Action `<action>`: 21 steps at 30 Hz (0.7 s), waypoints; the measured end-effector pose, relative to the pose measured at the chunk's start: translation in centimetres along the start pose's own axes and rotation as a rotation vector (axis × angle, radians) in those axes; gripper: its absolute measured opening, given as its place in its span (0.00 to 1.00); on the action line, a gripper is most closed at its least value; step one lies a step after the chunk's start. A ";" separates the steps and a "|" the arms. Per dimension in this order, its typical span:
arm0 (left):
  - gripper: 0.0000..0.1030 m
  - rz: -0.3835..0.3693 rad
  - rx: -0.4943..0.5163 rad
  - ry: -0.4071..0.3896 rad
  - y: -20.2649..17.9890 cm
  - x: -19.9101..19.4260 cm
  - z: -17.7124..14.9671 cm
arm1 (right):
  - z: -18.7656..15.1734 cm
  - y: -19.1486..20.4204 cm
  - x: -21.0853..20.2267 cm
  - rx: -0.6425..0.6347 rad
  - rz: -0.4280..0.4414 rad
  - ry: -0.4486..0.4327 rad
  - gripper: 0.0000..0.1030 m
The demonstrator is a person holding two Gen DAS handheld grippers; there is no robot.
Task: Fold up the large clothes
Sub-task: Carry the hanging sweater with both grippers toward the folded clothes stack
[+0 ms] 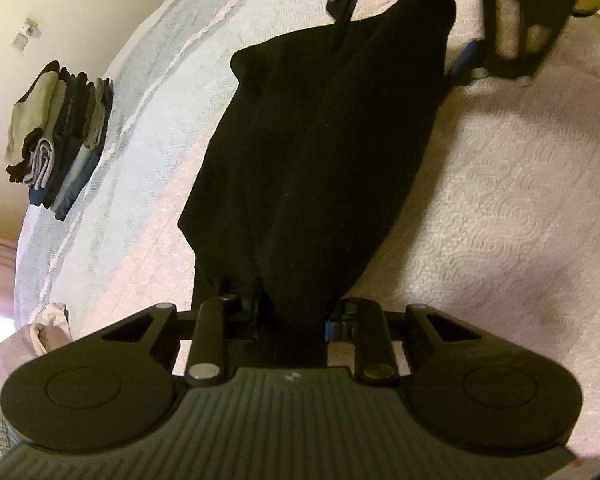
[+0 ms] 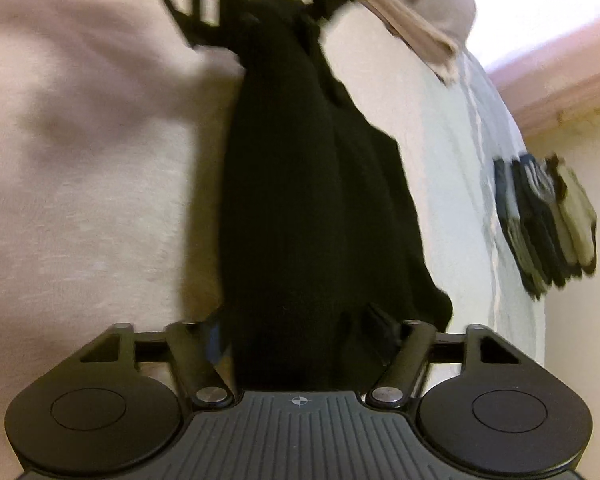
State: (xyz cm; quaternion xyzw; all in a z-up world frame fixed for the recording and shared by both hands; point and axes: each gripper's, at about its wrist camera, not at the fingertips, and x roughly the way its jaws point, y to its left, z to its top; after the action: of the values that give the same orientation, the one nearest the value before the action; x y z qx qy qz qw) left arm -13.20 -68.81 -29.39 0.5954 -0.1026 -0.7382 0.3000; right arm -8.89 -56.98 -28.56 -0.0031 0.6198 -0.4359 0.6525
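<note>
A long black garment [image 1: 320, 140] lies on the pink bed cover [image 1: 520, 200]. The left gripper [image 1: 292, 312] pinches one end of it. The right gripper [image 2: 300, 332] has the other end between its fingers, but I cannot tell if it squeezes.

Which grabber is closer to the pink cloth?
Left. The left gripper is beside the pink cloth, at one end of the garment. The right gripper is at the garment's other end, with the whole garment between it and the cloth.

There was one black garment [image 1: 312, 152] lying on one bed [image 1: 500, 208]. One stack of folded clothes [image 1: 60, 136] sat on that bed, well apart from the garment. Two tongs were at the garment: left [image 1: 288, 312] and right [image 2: 300, 332].
</note>
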 end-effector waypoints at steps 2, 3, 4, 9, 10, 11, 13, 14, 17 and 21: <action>0.22 -0.020 -0.025 0.005 0.5 -0.2 0.2 | 0.1 -0.6 -0.1 0.023 0.028 0.025 0.30; 0.22 -0.028 -0.040 0.005 0.7 -0.4 0.3 | 0.1 -0.7 -0.5 0.011 0.019 0.028 0.27; 0.22 -0.037 -0.051 0.007 1.0 -0.8 0.5 | 0.1 -1.1 -1.1 0.016 0.018 0.031 0.25; 0.22 -0.082 -0.092 0.009 2.4 -3.1 1.7 | 0.6 -4.1 -4.7 0.055 0.069 0.048 0.23; 0.22 -0.092 -0.099 0.010 2.6 -3.9 1.9 | 0.8 -4.7 -5.5 0.056 0.084 0.051 0.23; 0.22 -0.103 -0.108 0.010 2.8 -4.6 2.1 | 0.9 -5.1 -6.2 0.057 0.095 0.053 0.23; 0.22 -0.120 -0.123 0.010 3.1 -5.8 2.5 | 1.2 -5.6 -7.5 0.047 0.108 0.058 0.23; 0.22 -0.124 -0.121 0.011 3.1 -6.4 2.7 | 1.3 -5.9 -8.0 0.052 0.121 0.063 0.23; 0.22 -0.136 -0.107 0.020 2.9 -7.6 3.1 | 1.5 -5.8 -9.4 0.044 0.144 0.073 0.23; 0.22 -0.147 -0.109 0.024 2.6 -8.8 3.3 | 1.7 -5.8 -10.8 0.037 0.162 0.078 0.23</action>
State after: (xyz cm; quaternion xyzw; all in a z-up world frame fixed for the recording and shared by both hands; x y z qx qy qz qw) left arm -14.47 -66.60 -19.93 0.5927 -0.0146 -0.7557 0.2783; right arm -9.22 -55.29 -16.33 0.0761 0.6348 -0.3931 0.6608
